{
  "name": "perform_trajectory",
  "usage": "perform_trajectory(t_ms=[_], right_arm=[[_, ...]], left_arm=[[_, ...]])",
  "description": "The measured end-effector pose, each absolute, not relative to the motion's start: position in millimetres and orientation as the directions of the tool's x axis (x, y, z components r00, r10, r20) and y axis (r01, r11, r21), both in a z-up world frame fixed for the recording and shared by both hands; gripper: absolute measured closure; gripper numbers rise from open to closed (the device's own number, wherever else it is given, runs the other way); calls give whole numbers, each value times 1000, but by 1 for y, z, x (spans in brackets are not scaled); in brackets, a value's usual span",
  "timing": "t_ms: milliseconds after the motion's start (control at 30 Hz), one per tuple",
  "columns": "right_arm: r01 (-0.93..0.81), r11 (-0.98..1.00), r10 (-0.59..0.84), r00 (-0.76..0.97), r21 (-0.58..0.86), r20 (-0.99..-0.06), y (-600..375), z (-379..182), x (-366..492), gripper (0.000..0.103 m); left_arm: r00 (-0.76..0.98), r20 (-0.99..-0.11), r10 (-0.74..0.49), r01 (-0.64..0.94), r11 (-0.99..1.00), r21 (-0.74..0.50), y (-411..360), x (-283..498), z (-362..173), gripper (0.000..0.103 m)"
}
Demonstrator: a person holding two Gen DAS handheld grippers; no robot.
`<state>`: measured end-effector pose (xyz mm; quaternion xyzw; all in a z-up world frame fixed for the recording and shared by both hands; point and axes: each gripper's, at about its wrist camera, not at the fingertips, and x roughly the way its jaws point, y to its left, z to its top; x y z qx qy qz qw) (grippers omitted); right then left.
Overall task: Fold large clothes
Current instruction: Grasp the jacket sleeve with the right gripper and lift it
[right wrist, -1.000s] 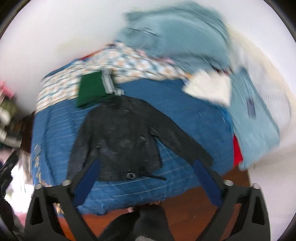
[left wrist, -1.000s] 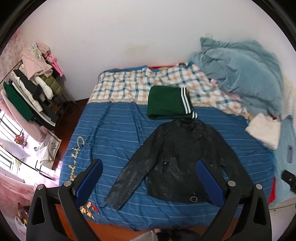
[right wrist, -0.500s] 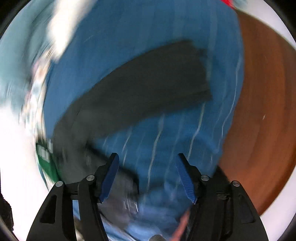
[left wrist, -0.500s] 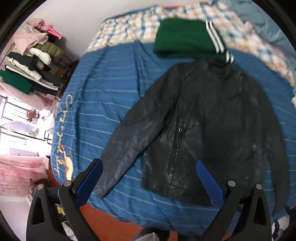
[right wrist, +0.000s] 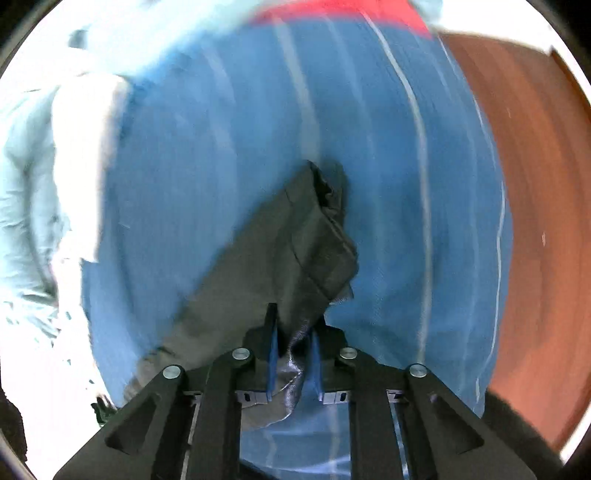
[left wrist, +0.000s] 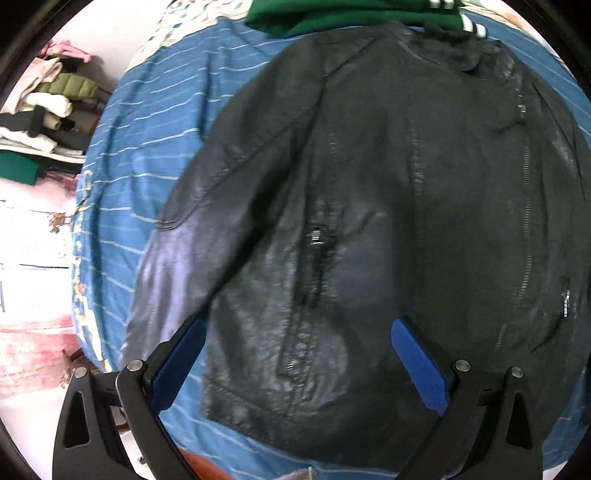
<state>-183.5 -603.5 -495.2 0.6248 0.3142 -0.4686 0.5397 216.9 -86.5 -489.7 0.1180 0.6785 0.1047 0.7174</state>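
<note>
**Right gripper pinches a sleeve; left hangs spread over the jacket**

The right gripper [right wrist: 293, 354] has its blue pads [right wrist: 272, 350] drawn close together, pinching the cloth of a sleeve [right wrist: 295, 236]. The sleeve runs away from the fingers toward its cuff, which lies far from the camera on the sheet [right wrist: 184, 166]. That view is blurred; a strip of brown floor [right wrist: 535, 184] shows at the right.

The left gripper [left wrist: 295, 354] has its fingers spread wide, holding nothing, over the near hem of the jacket [left wrist: 406, 166]. Whether the pads touch the leather cannot be told. The black jacket lies front-up on the blue striped sheet [left wrist: 147, 129], collar at the far end, its left sleeve angled toward the near left. A green garment [left wrist: 332, 14] sits just beyond the collar, touching or overlapping it. Clothes [left wrist: 44, 103] are piled at the far left, off the bed.
</note>
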Motion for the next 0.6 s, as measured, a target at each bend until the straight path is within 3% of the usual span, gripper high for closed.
perform_trajectory(t_ms=[67, 100, 133, 233, 433, 467, 500, 533, 600], right_arm=[[909, -97, -129, 393, 406, -911, -614, -478, -164, 85], [919, -57, -107, 382, 389, -918, -618, -478, -158, 77], [932, -24, -68, 360, 362, -931, -620, -484, -153, 61], [925, -93, 0, 369, 367, -929, -613, -505, -170, 31], [810, -314, -19, 517, 496, -856, -596, -554, -190, 27], [801, -330, -58, 511, 499, -858, -596, -556, -184, 28], [805, -331, -76, 498, 493, -864, -603, -559, -181, 44], [823, -327, -100, 458, 464, -883, -604, -555, -174, 72], [845, -297, -130, 426, 445, -895, -611, -542, -155, 89]], left_arm=[[79, -954, 289, 32, 956, 292, -92, 216, -491, 0], [90, -955, 283, 43, 957, 287, -95, 216, -493, 0], [98, -955, 281, 55, 956, 287, -96, 215, -495, 0], [97, -954, 282, 90, 953, 291, -97, 209, -506, 0], [59, -959, 276, 84, 956, 281, -86, 209, -527, 0], [63, -958, 280, 81, 955, 285, -84, 211, -529, 0], [70, -957, 283, 77, 955, 288, -82, 213, -529, 0], [77, -956, 284, 73, 955, 289, -80, 215, -529, 0], [92, -954, 286, 61, 954, 292, -77, 219, -529, 0]])
